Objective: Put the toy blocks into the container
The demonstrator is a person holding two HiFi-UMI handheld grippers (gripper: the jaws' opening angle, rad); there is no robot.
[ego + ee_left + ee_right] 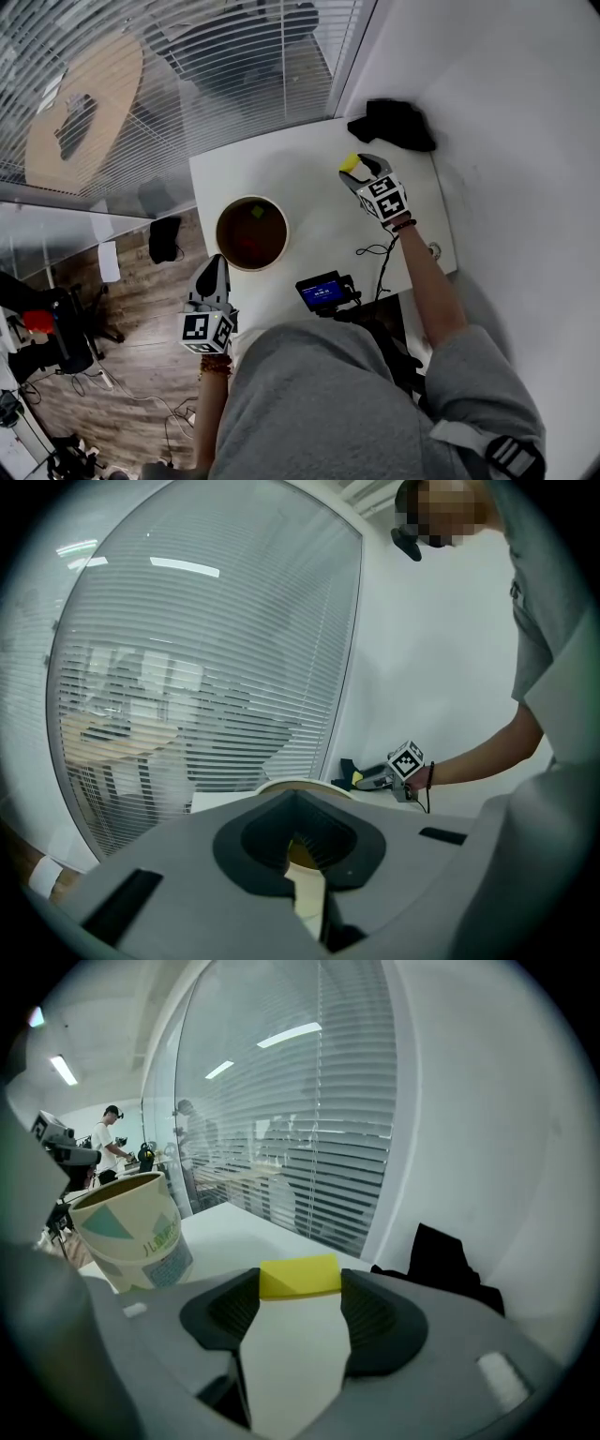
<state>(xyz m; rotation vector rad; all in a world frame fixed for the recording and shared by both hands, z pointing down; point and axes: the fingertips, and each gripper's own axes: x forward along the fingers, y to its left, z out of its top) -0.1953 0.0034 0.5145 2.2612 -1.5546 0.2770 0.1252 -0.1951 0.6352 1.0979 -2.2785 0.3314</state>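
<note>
A round paper bucket [218, 225] stands on the white table [309, 211], with a green block [257, 212] and darker blocks inside. My right gripper [354, 167] hovers over the table's far right part, shut on a yellow block [349, 163]. In the right gripper view the yellow block [300, 1277] sits crosswise between the dark pads [375, 1312], and the bucket [131, 1232] stands off to the left. My left gripper [214, 265] hangs near the table's front-left edge, just short of the bucket, its jaws together and holding nothing. The left gripper view shows the bucket's rim [291, 786] straight ahead.
A black cloth [394, 124] lies at the table's far right corner, close behind the right gripper. A small device with a blue screen [323, 291] and a thin cable [380, 251] sit at the near edge. Glass with blinds [187, 75] bounds the far side.
</note>
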